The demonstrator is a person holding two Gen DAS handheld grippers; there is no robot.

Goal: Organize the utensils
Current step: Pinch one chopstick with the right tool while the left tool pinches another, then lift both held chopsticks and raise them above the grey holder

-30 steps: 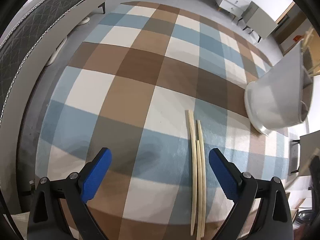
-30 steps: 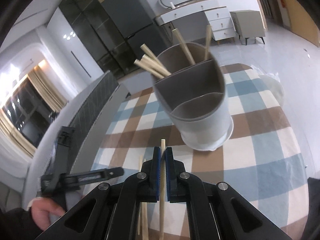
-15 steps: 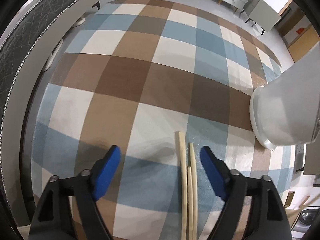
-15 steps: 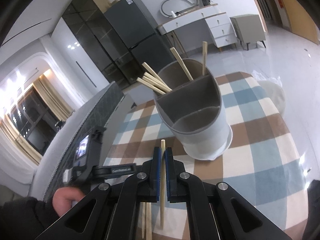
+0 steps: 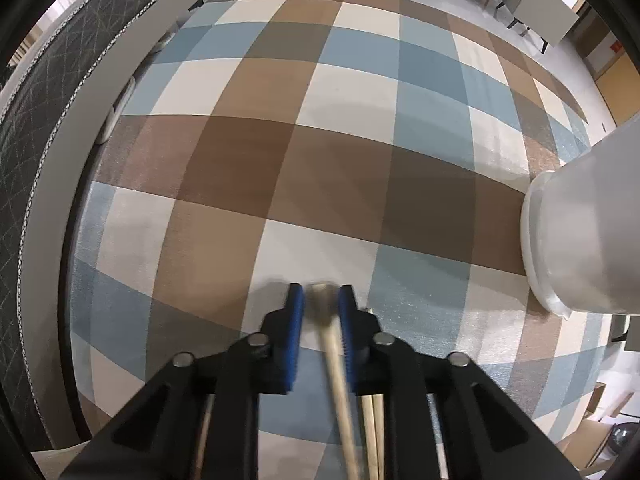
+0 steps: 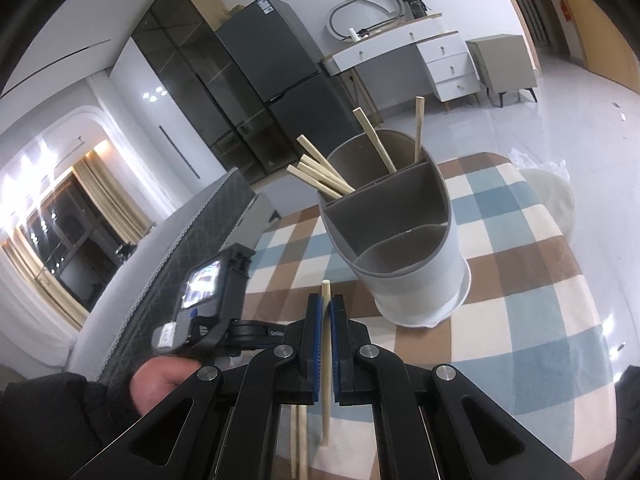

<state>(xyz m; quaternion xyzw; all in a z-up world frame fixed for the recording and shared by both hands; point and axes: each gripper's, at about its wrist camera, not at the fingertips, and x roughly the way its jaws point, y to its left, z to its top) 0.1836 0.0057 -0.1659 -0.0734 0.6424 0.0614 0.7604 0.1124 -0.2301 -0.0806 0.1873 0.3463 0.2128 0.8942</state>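
My left gripper (image 5: pixel 320 304) points down at the checked tablecloth (image 5: pixel 328 152), and its jaws are closing on a pale wooden chopstick (image 5: pixel 334 356) that lies between the blue pads. Two more chopsticks (image 5: pixel 372 420) lie under its right finger. My right gripper (image 6: pixel 325 312) is shut on another chopstick (image 6: pixel 326 292), whose tip sticks up past the pads. Just beyond it stands the grey three-compartment utensil holder (image 6: pixel 400 240) with several chopsticks (image 6: pixel 320 176) in its far compartment. In the left wrist view the holder (image 5: pixel 580 240) is at the right edge.
A quilted grey seat back (image 5: pixel 40 120) runs along the table's left side. A person's hand (image 6: pixel 160 384) holds the left gripper's body (image 6: pixel 208 304) at the lower left. Dark cabinets (image 6: pixel 248 92) and a white dresser (image 6: pixel 420 64) stand far behind.
My left gripper has come down over the chopsticks on the cloth and its jaws went from wide open to closed around one. The right gripper has kept its chopstick and barely moved.
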